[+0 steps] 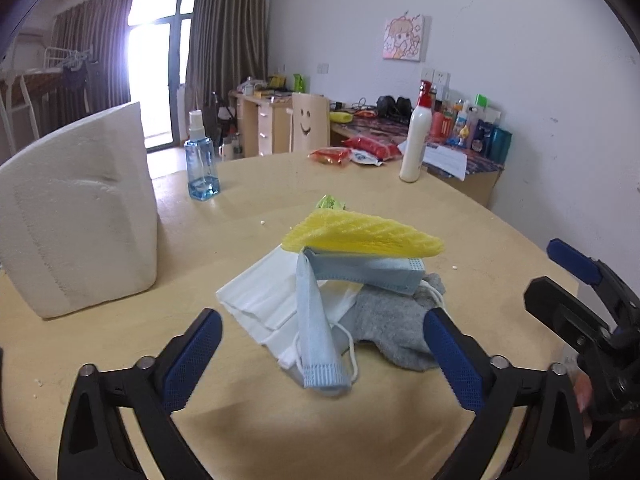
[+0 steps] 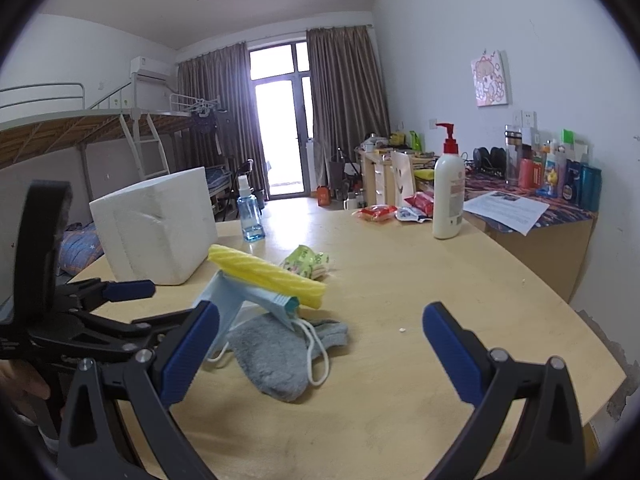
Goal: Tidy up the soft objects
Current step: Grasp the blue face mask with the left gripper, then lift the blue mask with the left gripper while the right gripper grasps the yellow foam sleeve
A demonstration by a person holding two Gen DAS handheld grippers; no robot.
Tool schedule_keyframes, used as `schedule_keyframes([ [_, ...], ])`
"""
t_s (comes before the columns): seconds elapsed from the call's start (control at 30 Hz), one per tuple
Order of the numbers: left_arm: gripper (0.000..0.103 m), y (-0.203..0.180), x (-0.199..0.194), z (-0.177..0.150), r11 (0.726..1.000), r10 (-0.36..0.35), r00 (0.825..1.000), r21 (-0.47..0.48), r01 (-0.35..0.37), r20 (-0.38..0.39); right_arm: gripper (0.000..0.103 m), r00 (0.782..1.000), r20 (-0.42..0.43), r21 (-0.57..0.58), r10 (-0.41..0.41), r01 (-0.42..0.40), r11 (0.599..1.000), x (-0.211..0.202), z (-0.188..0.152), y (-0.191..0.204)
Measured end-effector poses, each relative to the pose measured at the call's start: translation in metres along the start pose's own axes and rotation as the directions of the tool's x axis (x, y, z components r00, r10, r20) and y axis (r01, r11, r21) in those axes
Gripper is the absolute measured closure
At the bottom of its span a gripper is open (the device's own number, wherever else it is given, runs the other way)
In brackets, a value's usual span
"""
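A heap of soft things lies mid-table. A yellow foam net rests on a pale blue face mask, which drapes over white masks and a grey sock. My left gripper is open, its blue pads either side of the blue mask's hanging end without touching it. My right gripper is open just in front of the grey sock, with the yellow foam net and blue mask beyond its left finger. A green packet lies behind the heap.
A white foam box stands at the left of the round wooden table. At the far side are a blue spray bottle, a white lotion bottle and red snack packets. The table edge curves away on the right.
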State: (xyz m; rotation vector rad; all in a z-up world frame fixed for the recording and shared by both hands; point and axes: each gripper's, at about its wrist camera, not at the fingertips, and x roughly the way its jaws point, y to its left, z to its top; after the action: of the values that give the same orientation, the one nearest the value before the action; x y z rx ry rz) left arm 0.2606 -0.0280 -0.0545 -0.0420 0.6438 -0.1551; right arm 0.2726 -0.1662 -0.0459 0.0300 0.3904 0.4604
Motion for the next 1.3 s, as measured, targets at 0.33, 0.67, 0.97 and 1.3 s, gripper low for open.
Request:
schedule_keyframes([
  [0.33, 0.055, 0.007, 0.039, 0.005, 1.000, 0.002, 0.992, -0.027, -0.005, -0.122, 0.000, 1.000, -0.028, -0.018, -0.012, 0.011, 1.000, 0.011, 0.000, -0.003],
  [0.67, 0.093, 0.010, 0.034, 0.003, 0.998, -0.048, 0.993, -0.034, 0.045, -0.105, 0.000, 0.998, -0.065, -0.074, -0.002, -0.003, 0.997, 0.024, 0.008, 0.005],
  [0.97, 0.093, 0.012, 0.030, 0.002, 0.994, -0.101, 0.991, -0.055, 0.096, -0.089, 0.000, 0.980, -0.142, -0.105, 0.142, -0.157, 0.982, 0.052, 0.030, 0.020],
  [1.3, 0.093, 0.019, 0.031, 0.003, 0.988, -0.135, 0.986, -0.085, 0.127, -0.097, 0.028, 0.960, -0.241, -0.163, 0.139, -0.181, 0.970, 0.078, 0.029, 0.034],
])
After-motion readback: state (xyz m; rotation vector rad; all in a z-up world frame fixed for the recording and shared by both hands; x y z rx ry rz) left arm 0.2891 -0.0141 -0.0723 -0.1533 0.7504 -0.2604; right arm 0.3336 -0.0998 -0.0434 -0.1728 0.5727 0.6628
